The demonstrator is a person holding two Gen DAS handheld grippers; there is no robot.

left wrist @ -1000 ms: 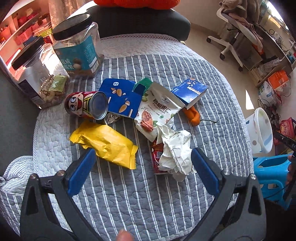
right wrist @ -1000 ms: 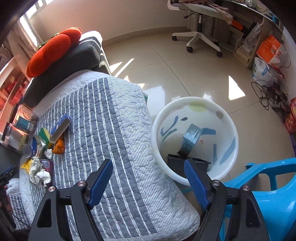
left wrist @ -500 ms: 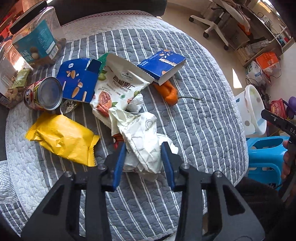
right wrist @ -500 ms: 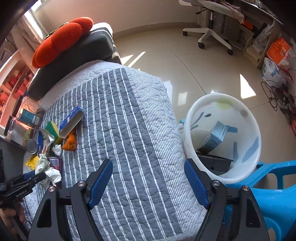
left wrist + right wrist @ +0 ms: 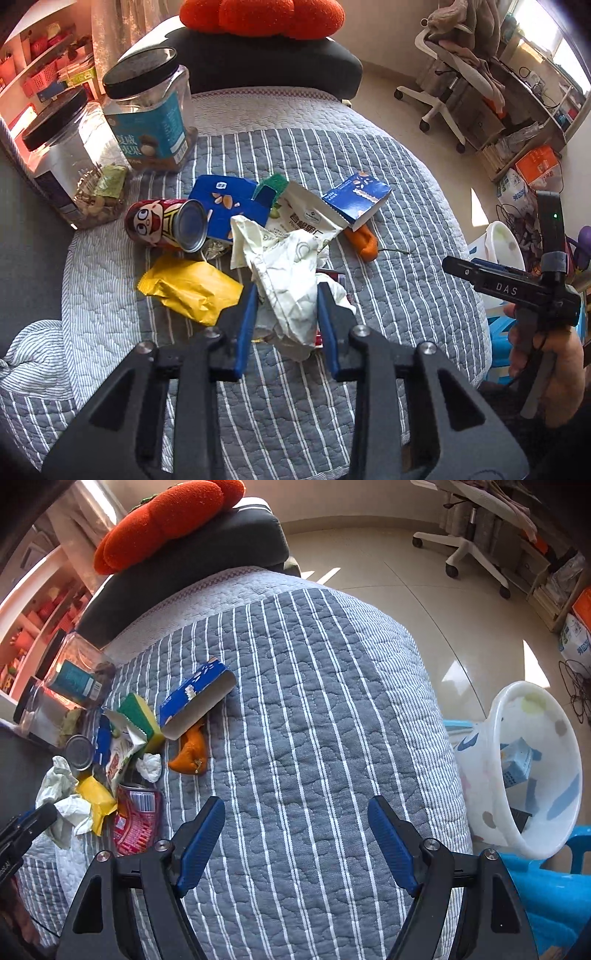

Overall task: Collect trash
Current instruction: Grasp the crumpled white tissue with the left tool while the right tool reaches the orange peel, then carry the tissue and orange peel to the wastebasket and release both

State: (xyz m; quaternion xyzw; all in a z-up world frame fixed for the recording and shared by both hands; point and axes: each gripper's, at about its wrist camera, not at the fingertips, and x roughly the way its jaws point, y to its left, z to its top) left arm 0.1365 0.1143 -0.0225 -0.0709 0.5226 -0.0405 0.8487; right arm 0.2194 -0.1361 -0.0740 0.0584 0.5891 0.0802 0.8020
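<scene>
- Between the left gripper's [image 5: 286, 295] blue pads [image 5: 246, 317]: one crumpled white paper wrapper [image 5: 291, 288], pinched at its lower half, its upper folds standing loose above the pile on the quilted striped cover [image 5: 388, 192]. Jaws stood narrow, closed onto the paper.
- Handling note, as judged: the grip sat low on a springy wad, so a straight upward lift seemed wise, to shake free anything snagged beneath. The red packet [image 5: 135, 821] lay partly under the paper and looked likely to drag along.
- Destination, as judged: one white basin [image 5: 535, 775] on the floor past the cover's far edge, beside a blue plastic stool [image 5: 554, 890]. It held one pale blue carton [image 5: 517, 762] and one dark item. A level carry across, and a release only once over the rim, would have suited light paper.
- Right gripper [image 5: 295, 843]: pads wide apart, holding nothing, hovering above bare cover.
- Remaining litter on the cover, counted: one yellow packet [image 5: 188, 288], touching the paper; one red cartoon can [image 5: 162, 225] on its side; one flattened blue carton [image 5: 225, 210]; one white nut pouch [image 5: 306, 221]; one blue box [image 5: 356, 199]; one orange peel [image 5: 364, 242]; one green-and-yellow sponge [image 5: 142, 718]; one small white tissue wad [image 5: 149, 766].
- Not litter, as judged: two clear jars with black lids [image 5: 147, 114], standing at the far left edge.
- Beyond: one orange cushion [image 5: 166, 520] on a dark seat back, and one white office chair [image 5: 450, 85].
</scene>
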